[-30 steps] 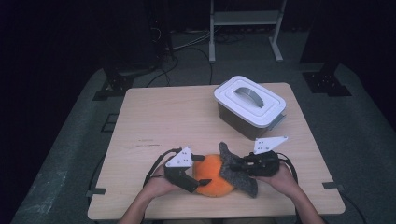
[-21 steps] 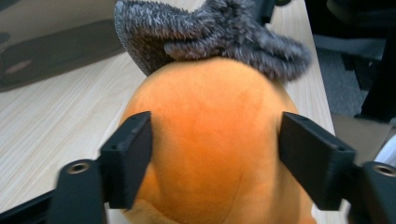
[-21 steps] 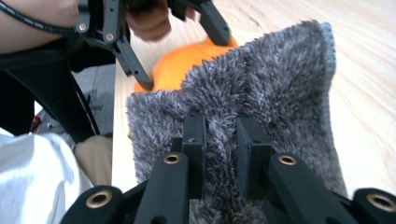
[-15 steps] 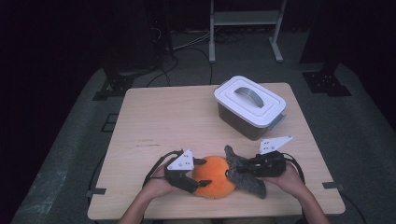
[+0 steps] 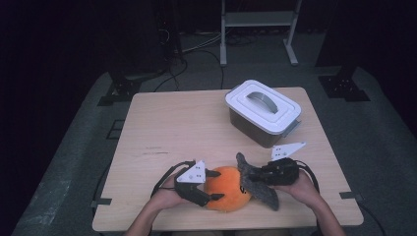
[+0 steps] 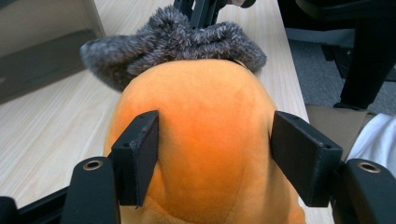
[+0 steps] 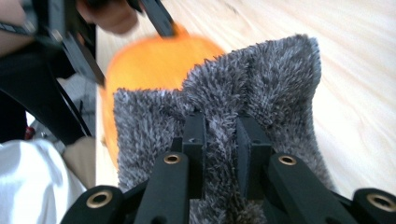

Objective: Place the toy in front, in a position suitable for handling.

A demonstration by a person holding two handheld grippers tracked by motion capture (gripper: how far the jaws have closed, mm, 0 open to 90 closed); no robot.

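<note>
An orange plush ball [image 5: 227, 194] lies near the table's front edge with a grey furry piece [image 5: 258, 189] draped over its right side. My left gripper [image 5: 215, 186] straddles the ball from the left. In the left gripper view its jaws [image 6: 215, 140] press on both flanks of the orange ball [image 6: 210, 135], and the grey fur [image 6: 173, 44] shows behind it. My right gripper [image 5: 254, 178] comes in from the right. In the right gripper view it [image 7: 223, 140] is shut on a fold of the grey fur [image 7: 261, 84], with the orange ball [image 7: 154, 60] beyond.
A grey box with a white lid and grey handle [image 5: 263, 113] stands closed at the back right of the wooden table [image 5: 172, 128]. A person's hands hold both grippers at the front edge. Dark floor, cables and a stand lie behind the table.
My right gripper has shifted slightly to the right with the grey fur in it. The left gripper and the orange ball have stayed put.
</note>
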